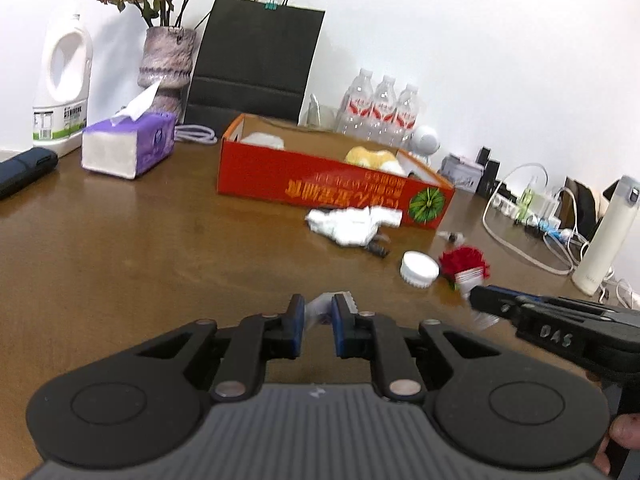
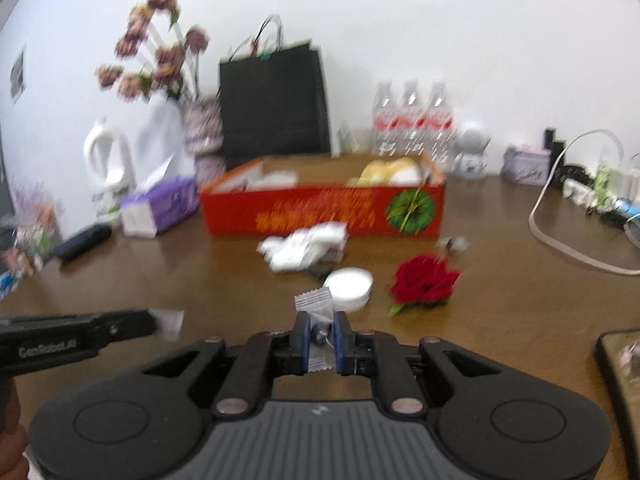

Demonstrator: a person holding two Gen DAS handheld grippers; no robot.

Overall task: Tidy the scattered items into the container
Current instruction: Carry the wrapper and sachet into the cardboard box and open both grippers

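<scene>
The open red cardboard box (image 1: pixel 304 178) (image 2: pixel 280 216) stands mid-table with a yellow-white soft item and white things inside. In front of it lie crumpled white tissue (image 1: pixel 352 222) (image 2: pixel 300 246), a white lid (image 1: pixel 419 268) (image 2: pixel 352 282), a red rose (image 1: pixel 464 260) (image 2: pixel 424 278) and a small wrapped sweet (image 1: pixel 452 236) (image 2: pixel 452 243). My left gripper (image 1: pixel 319 304) (image 2: pixel 154 324) is shut on a small pale sachet (image 1: pixel 318 312) (image 2: pixel 170 322). My right gripper (image 2: pixel 320 322) (image 1: pixel 474 300) is shut on a clear sachet (image 2: pixel 316 304) near the lid. Both hover low over the near table.
Along the back wall stand a white detergent jug (image 1: pixel 62 88), purple tissue box (image 1: pixel 128 144), flower vase (image 1: pixel 168 64), black paper bag (image 1: pixel 256 64) and water bottles (image 1: pixel 380 108). Cables (image 1: pixel 520 240) and a white flask (image 1: pixel 604 232) sit at the right. A dark case (image 1: pixel 24 168) lies far left.
</scene>
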